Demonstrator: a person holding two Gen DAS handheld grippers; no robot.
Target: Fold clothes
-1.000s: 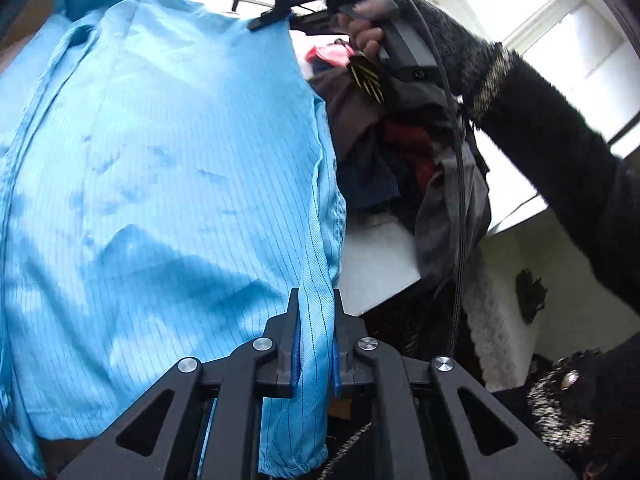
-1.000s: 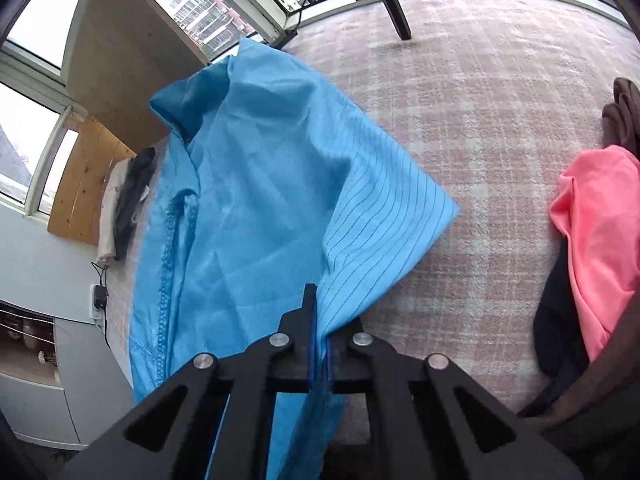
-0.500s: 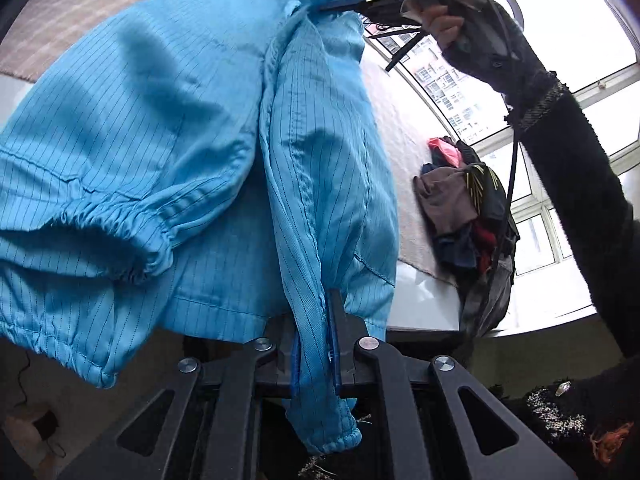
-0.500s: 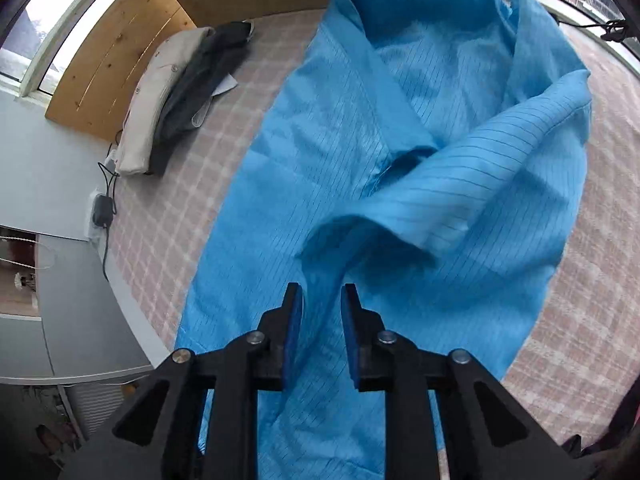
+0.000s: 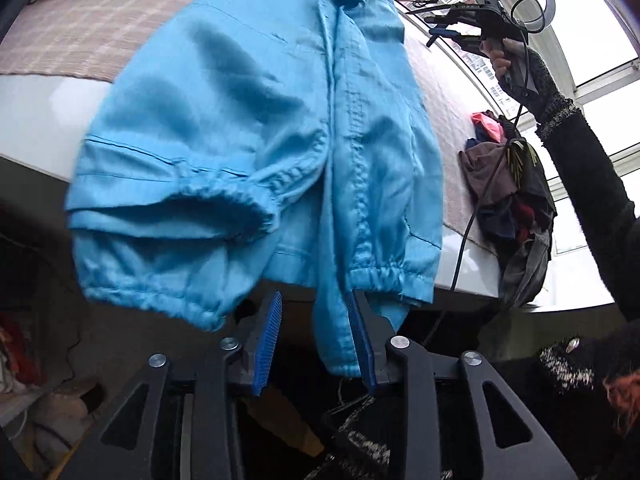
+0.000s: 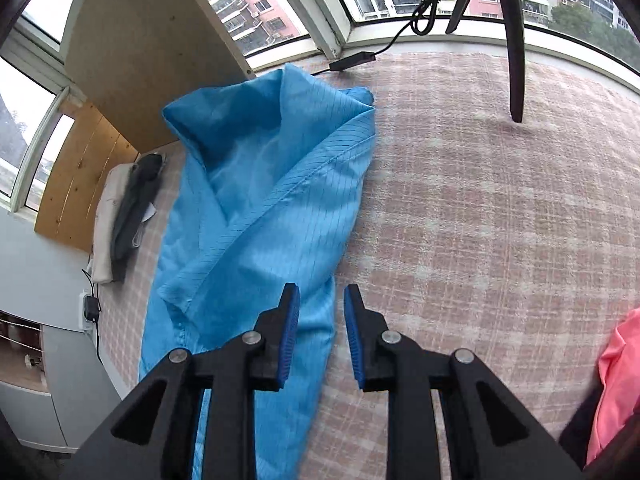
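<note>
A light blue pinstriped jacket (image 5: 260,120) lies on the pink checked bed cover (image 5: 80,32), and its elastic hem hangs over the near edge. My left gripper (image 5: 315,296) is at that hem with its jaws opening. The hem's front strip hangs loose between the pads, brushing the right one. In the right wrist view the jacket (image 6: 260,200) lies folded lengthwise on the cover. My right gripper (image 6: 322,290) hovers over the jacket's right edge, its jaws opening, nothing between them. The left wrist view shows the right gripper (image 5: 430,32) raised beyond the collar, in a gloved hand.
A pile of mixed clothes (image 5: 504,176) sits at the bed's right edge, with a pink garment (image 6: 616,380) on it. Folded white and dark clothes (image 6: 128,216) lie at the far left. A tripod leg (image 6: 516,60) and a cable stand on the cover by the window.
Both grippers have let go of the jacket's edge, and their jaws now stand apart. The jacket has dropped flat onto the bed. My right gripper has swung off to the jacket's right side.
</note>
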